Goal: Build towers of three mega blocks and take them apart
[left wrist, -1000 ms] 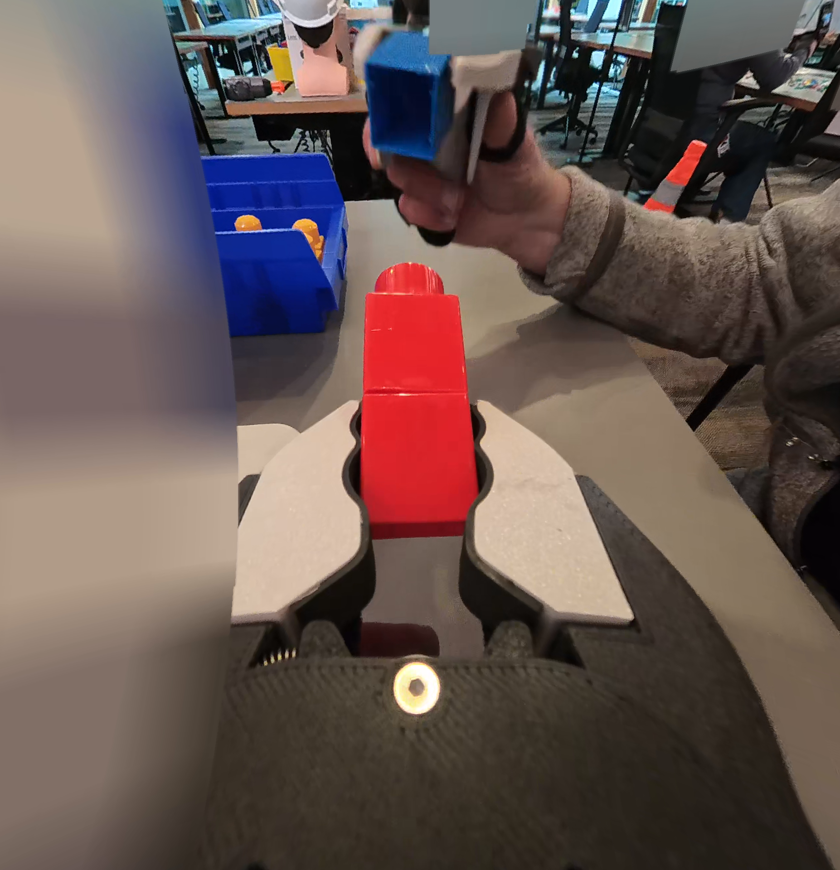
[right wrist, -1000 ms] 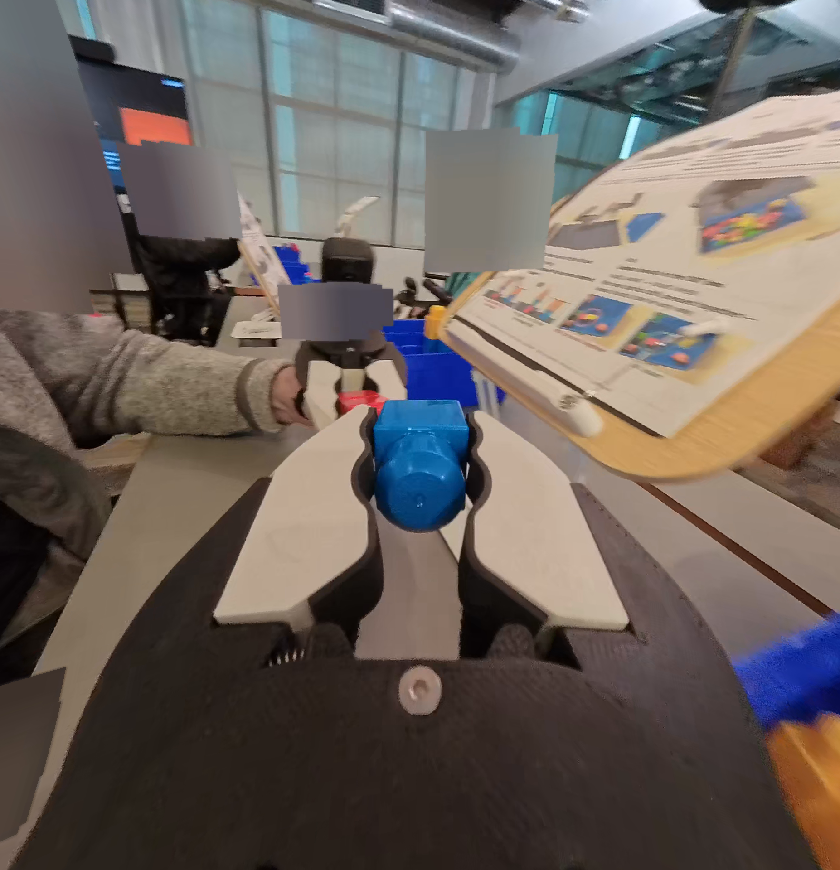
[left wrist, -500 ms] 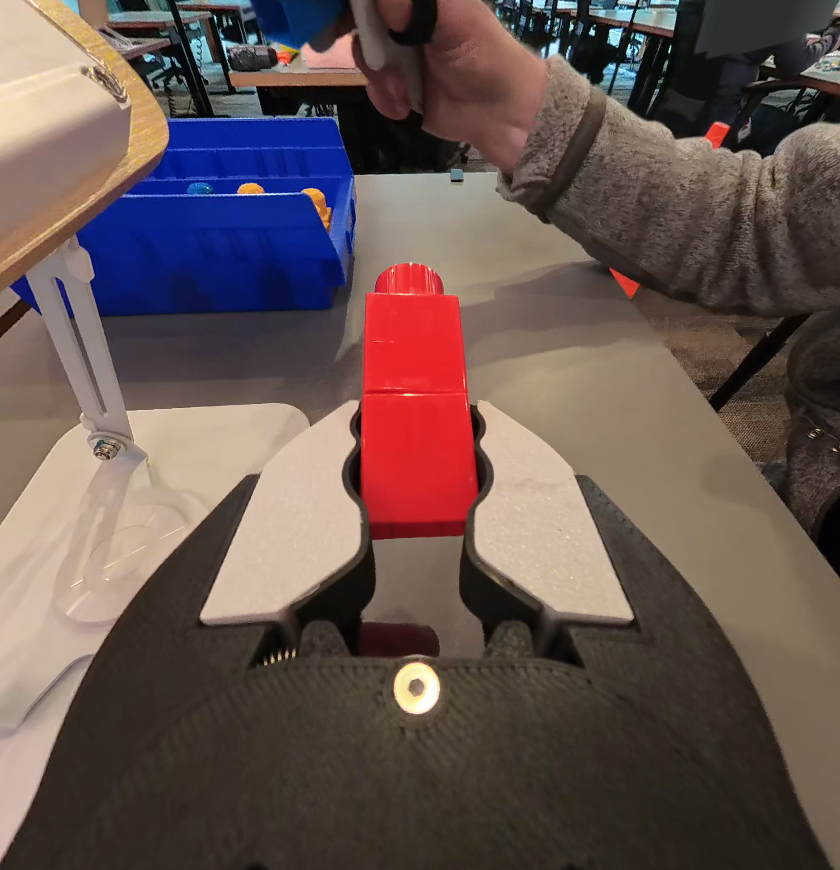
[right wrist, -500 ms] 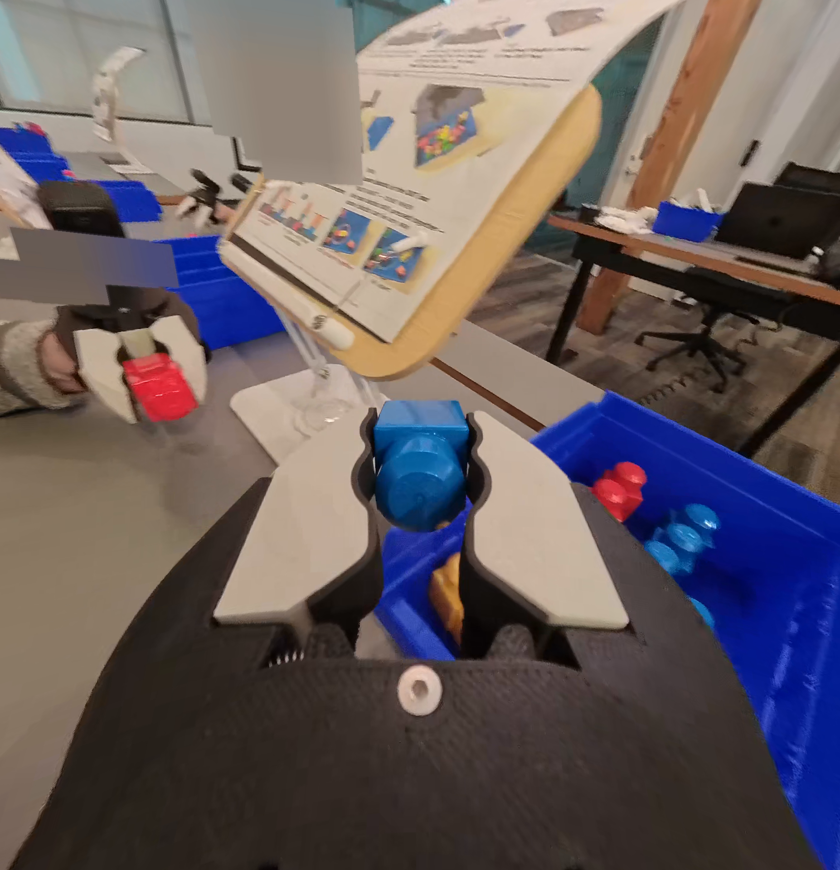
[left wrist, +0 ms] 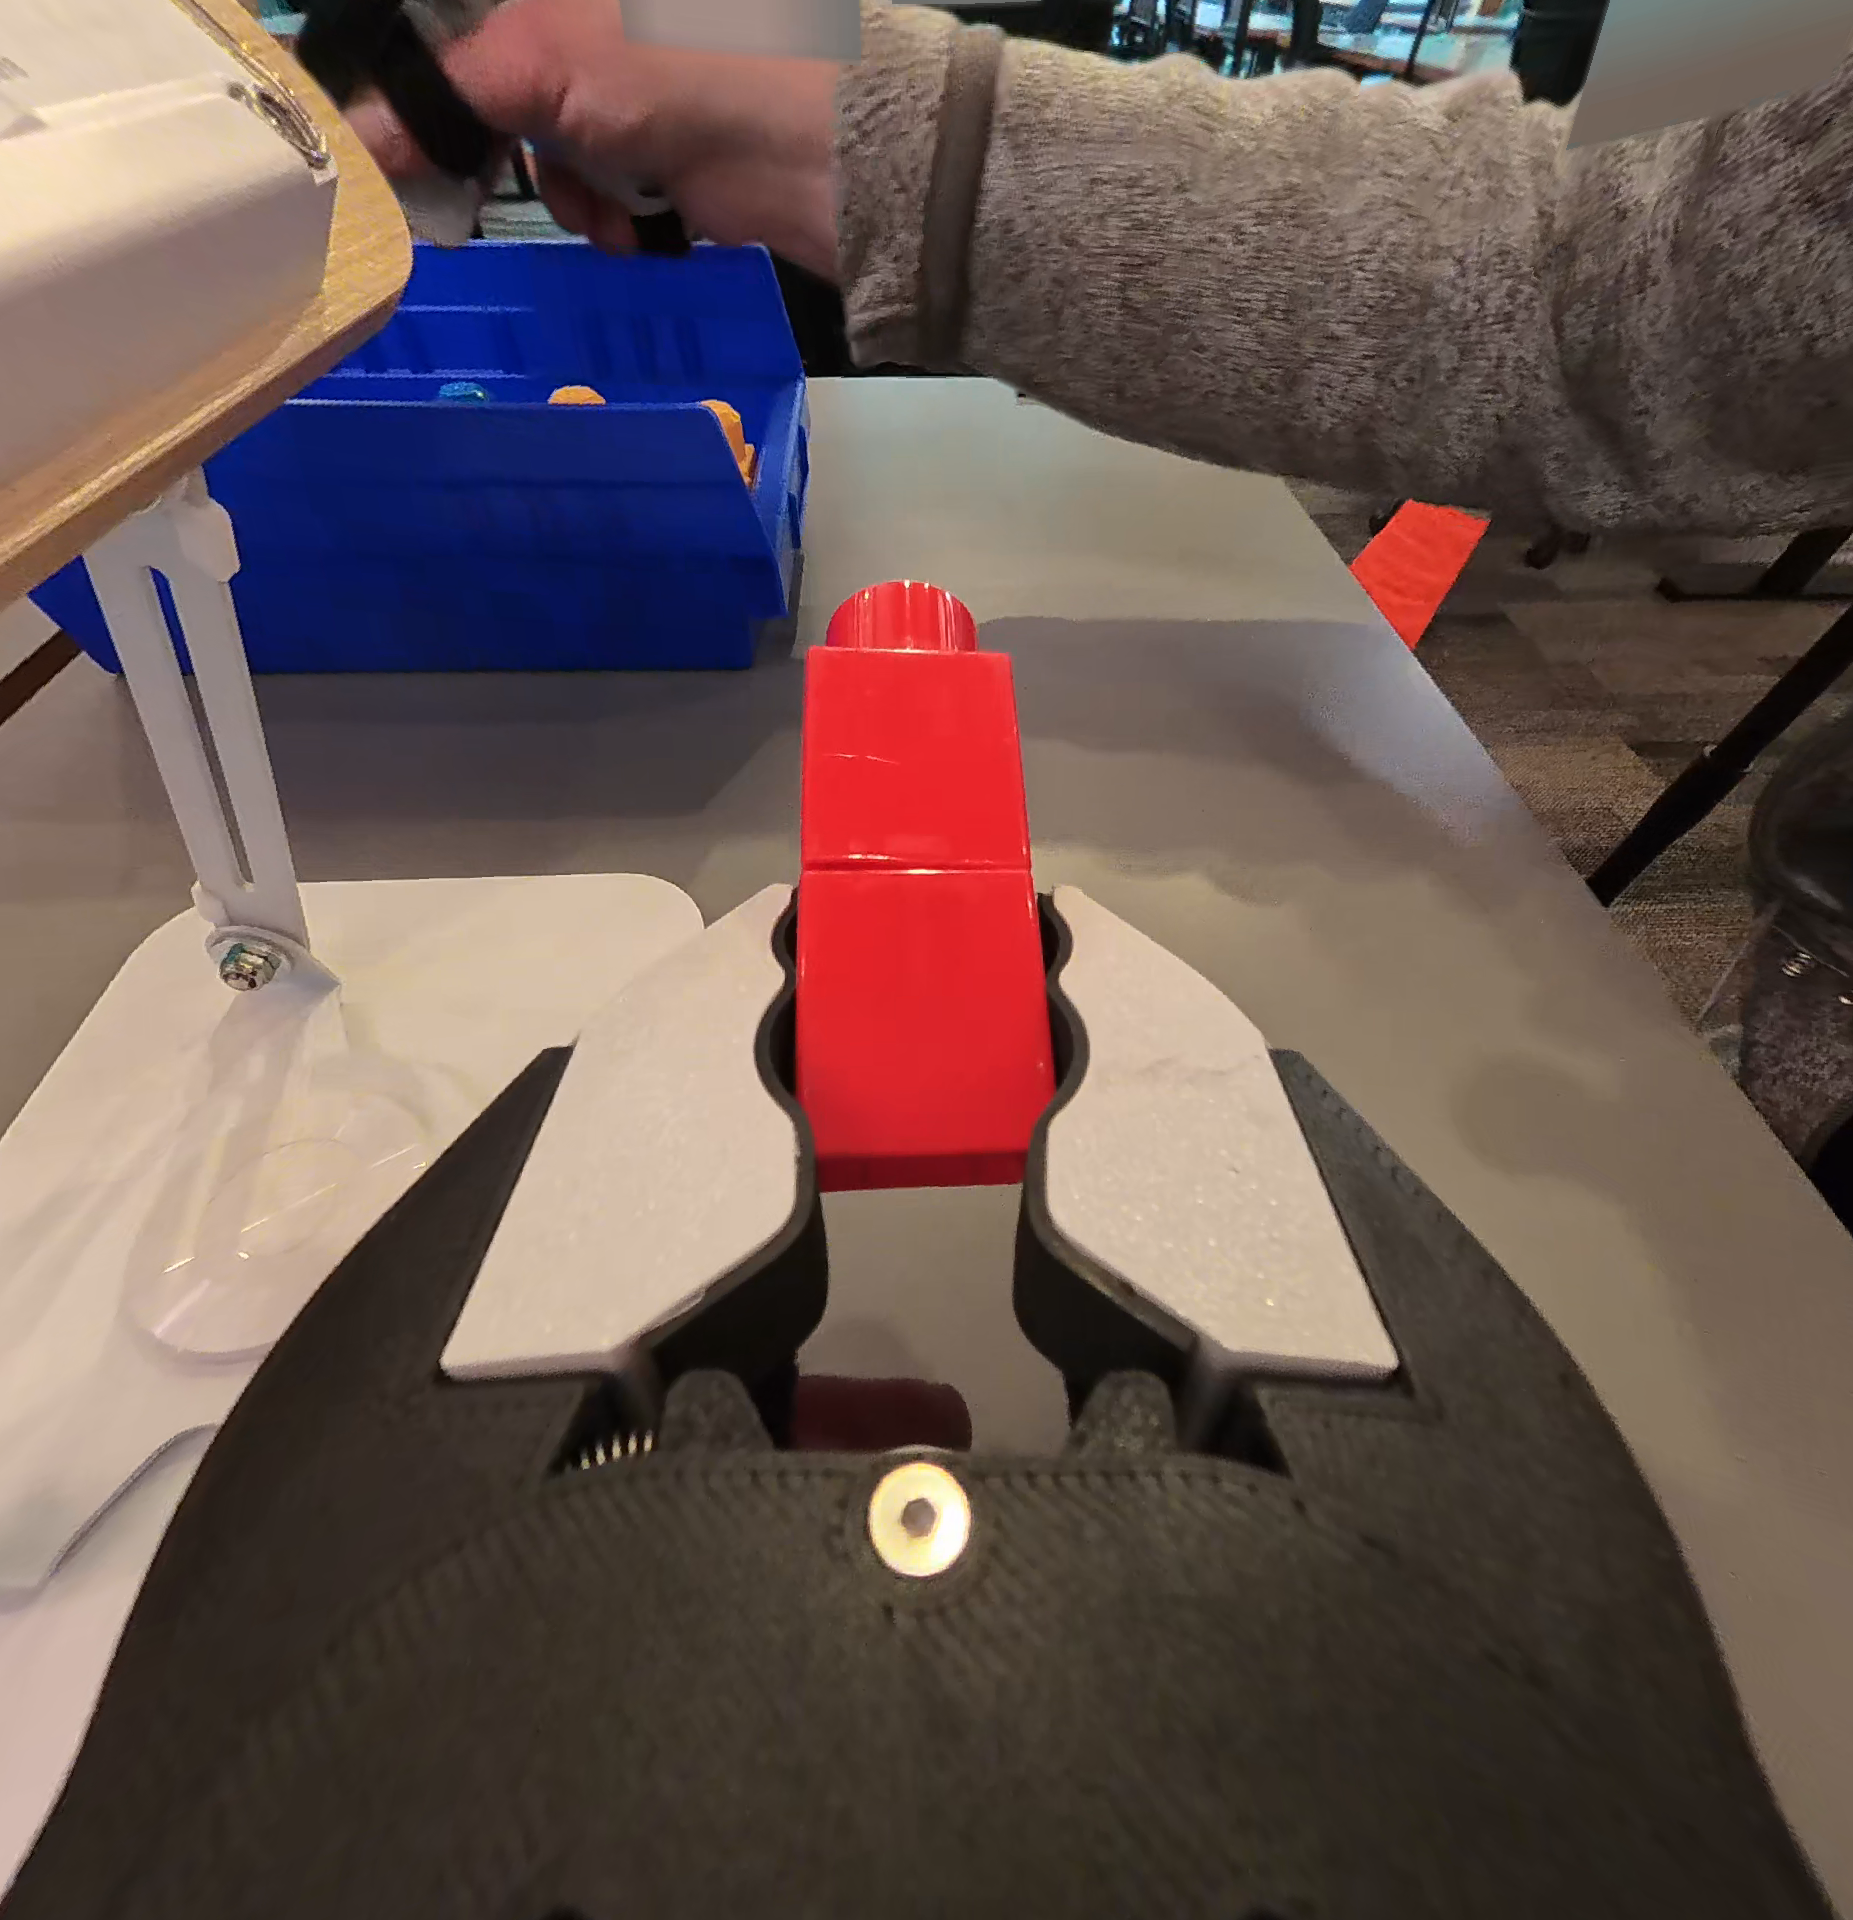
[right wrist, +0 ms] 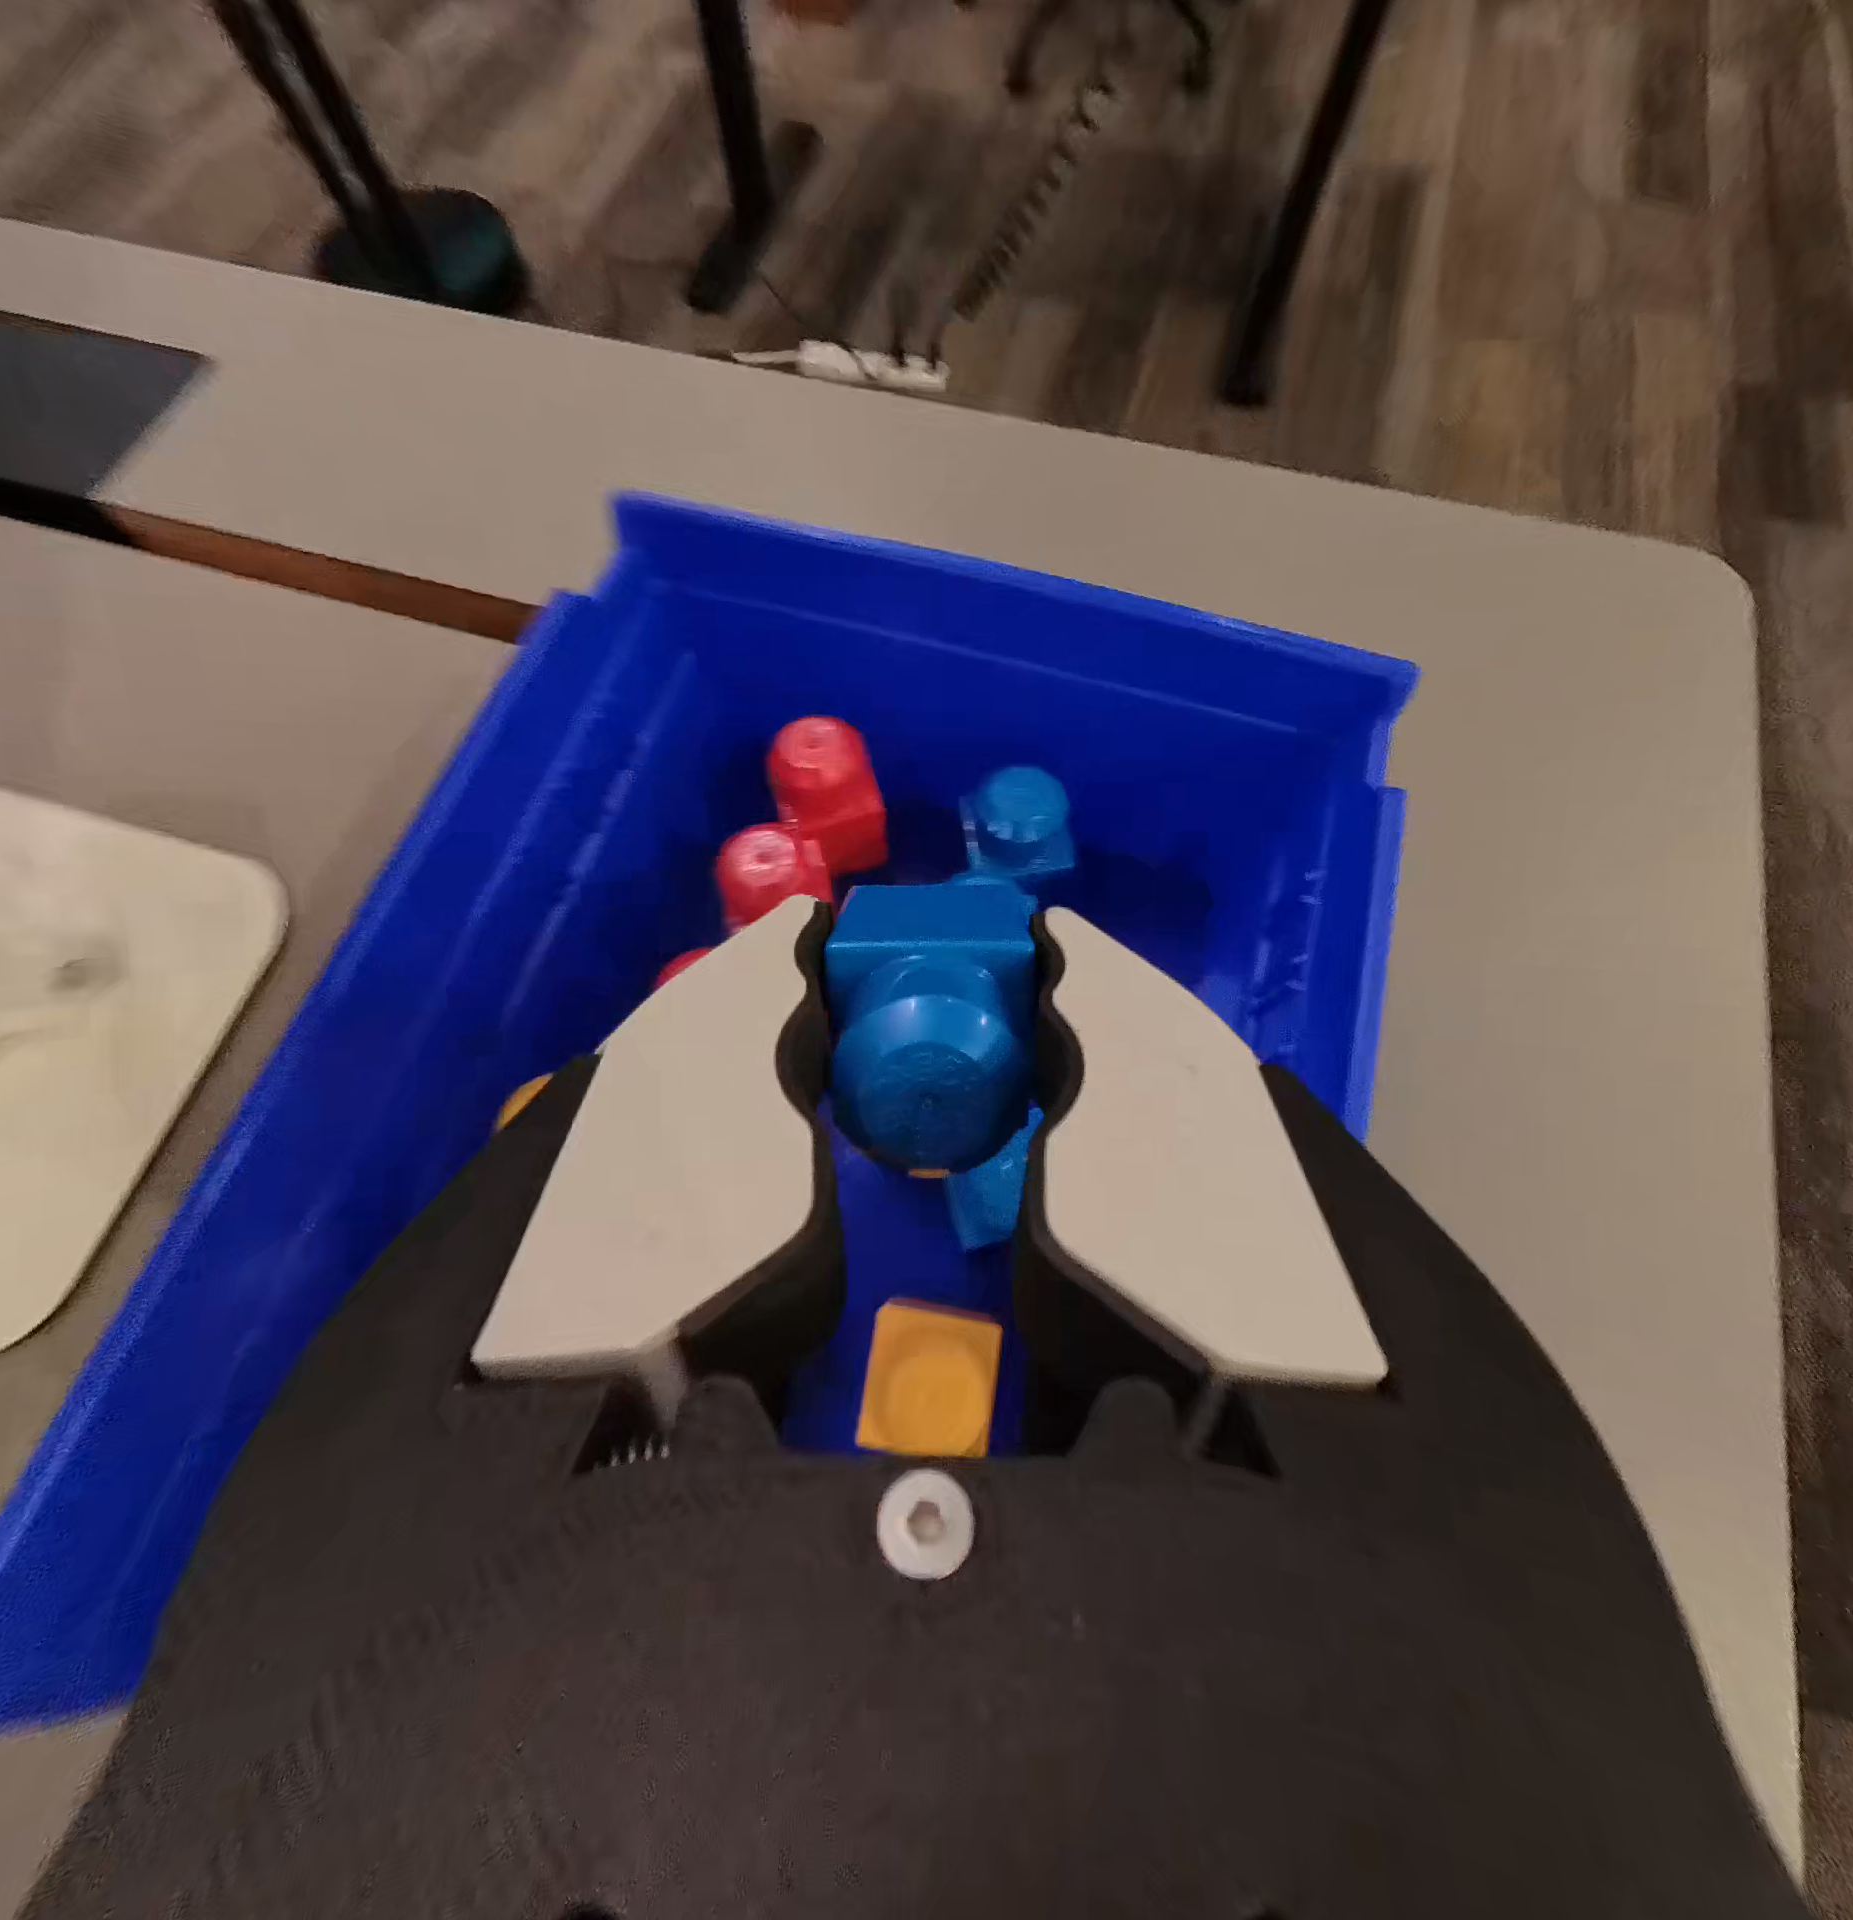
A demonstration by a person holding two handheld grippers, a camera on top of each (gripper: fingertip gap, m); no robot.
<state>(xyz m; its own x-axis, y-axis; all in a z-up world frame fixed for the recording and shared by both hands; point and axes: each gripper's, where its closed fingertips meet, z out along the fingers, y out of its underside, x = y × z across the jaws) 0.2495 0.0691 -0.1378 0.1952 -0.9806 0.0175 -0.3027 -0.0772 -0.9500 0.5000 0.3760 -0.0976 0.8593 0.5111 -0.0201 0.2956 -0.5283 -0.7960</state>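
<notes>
Left tool (left wrist: 922,1023) grips 2 stacked red blocks (left wrist: 917,883); right tool (right wrist: 927,1023) grips blue block (right wrist: 927,997).

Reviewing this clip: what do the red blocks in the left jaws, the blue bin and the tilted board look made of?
Red blocks: apparently hard moulded plastic, glossy; light glints and a fine scratch show on the flat faces.
Blue bin: likely rigid plastic, smoother and duller, with moulded ribs and rim.
Tilted board: looks like wood or wood laminate; grain pattern on the edge, though that could be printed.
</notes>
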